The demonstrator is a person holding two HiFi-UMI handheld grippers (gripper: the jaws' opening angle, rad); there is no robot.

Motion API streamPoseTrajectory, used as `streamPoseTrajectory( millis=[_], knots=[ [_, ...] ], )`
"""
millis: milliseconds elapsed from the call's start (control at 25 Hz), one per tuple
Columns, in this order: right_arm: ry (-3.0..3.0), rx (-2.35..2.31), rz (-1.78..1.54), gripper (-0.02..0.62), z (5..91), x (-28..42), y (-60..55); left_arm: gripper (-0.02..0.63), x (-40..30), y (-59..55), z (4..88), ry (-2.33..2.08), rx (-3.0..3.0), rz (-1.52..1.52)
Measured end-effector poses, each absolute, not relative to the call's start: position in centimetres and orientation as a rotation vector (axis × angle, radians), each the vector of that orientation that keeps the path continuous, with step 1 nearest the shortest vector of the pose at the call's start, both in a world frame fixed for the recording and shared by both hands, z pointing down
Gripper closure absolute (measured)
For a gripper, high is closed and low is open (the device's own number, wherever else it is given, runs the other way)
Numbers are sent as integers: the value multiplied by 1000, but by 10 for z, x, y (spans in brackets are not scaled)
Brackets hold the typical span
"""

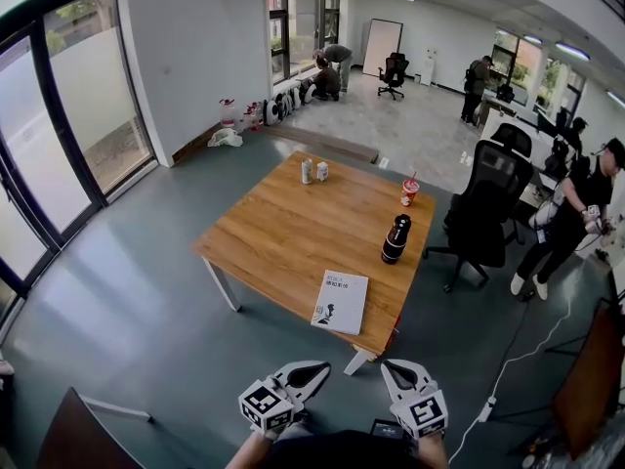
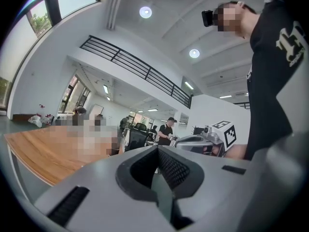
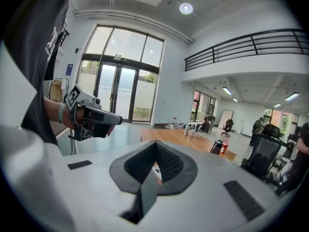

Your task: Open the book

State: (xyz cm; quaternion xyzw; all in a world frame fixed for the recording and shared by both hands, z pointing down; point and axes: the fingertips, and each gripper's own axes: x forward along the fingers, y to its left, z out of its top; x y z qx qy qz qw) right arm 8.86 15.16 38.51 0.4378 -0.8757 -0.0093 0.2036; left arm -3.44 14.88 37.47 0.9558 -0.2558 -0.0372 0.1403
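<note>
The book (image 1: 340, 302) lies closed and flat, white cover up, close to the near edge of the counter (image 1: 283, 233) and toward its near right corner. Both of my tools are short of the counter and well apart from the book. The left hand-held gripper (image 1: 320, 367) is clenched with nothing between its jaws. The right hand-held gripper (image 1: 391, 367) has its jaws together too, and it is also empty.

I judge the step in hand to be the approach, with nothing on the book touched yet. To do it well, I would bring both tools in over the near edge and keep them low. One clenched tip should press on the cover near the spine, so the book cannot slide on the smooth wood. The other should catch the free edge of the cover and fold it over. I cannot tell from here which long side is the spine, so I would check that before committing. The black bottle (image 1: 395, 239) stands near the book's far right, and a wide swing of the cover hand could knock it.

My count:
- one book
- one black bottle
- one red cup (image 1: 409, 191)
- two small cans (image 1: 313, 171) at the far edge
- two hand-held grippers
</note>
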Motion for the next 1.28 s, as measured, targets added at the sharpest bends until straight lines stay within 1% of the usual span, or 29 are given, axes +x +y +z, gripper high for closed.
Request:
streamPoseTrajectory(
  millis=[360,600,880,1280],
  knots=[
    [-2439,1240,-1,607,392,61,127,600,-64,125,385,-713,2762,-79],
    [-2429,1232,44,607,404,56,121,600,-75,111,390,-722,2730,-60],
    [-2442,1223,60,607,407,65,87,600,-65,82,394,-724,2725,-42],
    [-2484,1228,42,607,397,102,21,600,-27,22,382,-762,2751,-12]
  ],
)
